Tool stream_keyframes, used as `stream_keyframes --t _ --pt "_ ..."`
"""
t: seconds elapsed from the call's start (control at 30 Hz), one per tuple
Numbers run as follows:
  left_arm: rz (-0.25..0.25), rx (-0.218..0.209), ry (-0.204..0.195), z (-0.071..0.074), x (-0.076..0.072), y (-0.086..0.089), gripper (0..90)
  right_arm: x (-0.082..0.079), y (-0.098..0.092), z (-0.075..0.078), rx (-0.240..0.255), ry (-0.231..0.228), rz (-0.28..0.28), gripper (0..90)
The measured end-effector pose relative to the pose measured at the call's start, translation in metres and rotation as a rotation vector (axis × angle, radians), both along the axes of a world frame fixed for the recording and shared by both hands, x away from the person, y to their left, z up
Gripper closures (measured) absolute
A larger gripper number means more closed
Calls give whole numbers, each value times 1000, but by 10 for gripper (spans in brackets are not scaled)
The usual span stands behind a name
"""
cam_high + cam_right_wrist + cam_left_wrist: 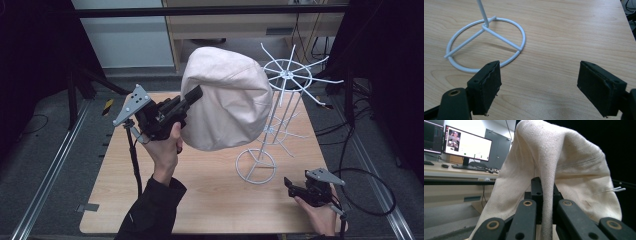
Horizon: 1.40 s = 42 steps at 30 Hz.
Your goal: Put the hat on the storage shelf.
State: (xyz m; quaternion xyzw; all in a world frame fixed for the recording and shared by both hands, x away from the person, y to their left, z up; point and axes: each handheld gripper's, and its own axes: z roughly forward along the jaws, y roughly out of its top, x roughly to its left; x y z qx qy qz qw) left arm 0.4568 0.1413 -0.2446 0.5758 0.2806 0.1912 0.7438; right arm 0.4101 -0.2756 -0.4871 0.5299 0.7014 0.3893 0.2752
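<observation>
My left gripper (192,95) holds the hat (227,100) above the table (210,200), left of the wire stand (280,115); right gripper (290,185) sits near the stand's base.

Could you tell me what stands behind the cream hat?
Behind the hat held by the left gripper stands the white wire rack; its left-hand prongs are covered.
</observation>
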Motion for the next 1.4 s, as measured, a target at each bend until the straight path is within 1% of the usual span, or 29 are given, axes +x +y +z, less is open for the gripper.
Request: stream_keyframes --t 0.03,0.07,0.1,0.2,0.33,0.57,0.6,0.63,0.67,0.7,0.73,0.8,0.93,1.03,1.2,1.23,1.27,1.4 --pt "-4 -3 11 -3 2 2 881 0 0 0 0 0 1 190" --pt "-4 -3 11 -3 2 2 881 0 0 0 0 0 1 191" --pt "-7 -4 23 -6 5 4 881 0 0 0 0 0 1 191" --pt "-6 -2 31 -9 6 4 880 0 0 0 -1 1 1 191" --pt "-9 16 44 -14 9 5 877 0 0 0 -2 2 1 191" --pt "-14 61 68 -20 12 3 864 0 1 0 3 8 4 190" --pt "-16 71 70 -21 12 2 864 0 1 0 3 8 4 190" --pt "-11 98 73 -24 13 0 861 0 1 0 5 11 1 191" --pt "-11 98 73 -24 13 0 861 0 1 0 5 11 1 191" --pt "-10 116 78 -28 13 -2 861 0 1 0 5 11 1 190" --pt "-10 116 78 -28 13 -2 861 0 1 0 5 11 1 190" --pt "-15 130 90 -33 15 -4 861 0 1 0 4 10 2 191" --pt "-19 141 95 -36 16 -5 860 0 1 0 2 9 4 191" --pt "-16 167 100 -40 16 -7 857 0 1 0 5 11 2 191" --pt "-17 185 106 -45 17 -9 848 0 1 0 -5 7 5 191" --pt "-20 202 111 -47 18 -10 840 0 1 0 -4 7 5 191" --pt "-20 202 111 -47 18 -10 839 0 1 0 -4 7 5 191" --pt "-27 226 113 -50 18 -14 838 0 1 -1 -4 8 6 191"
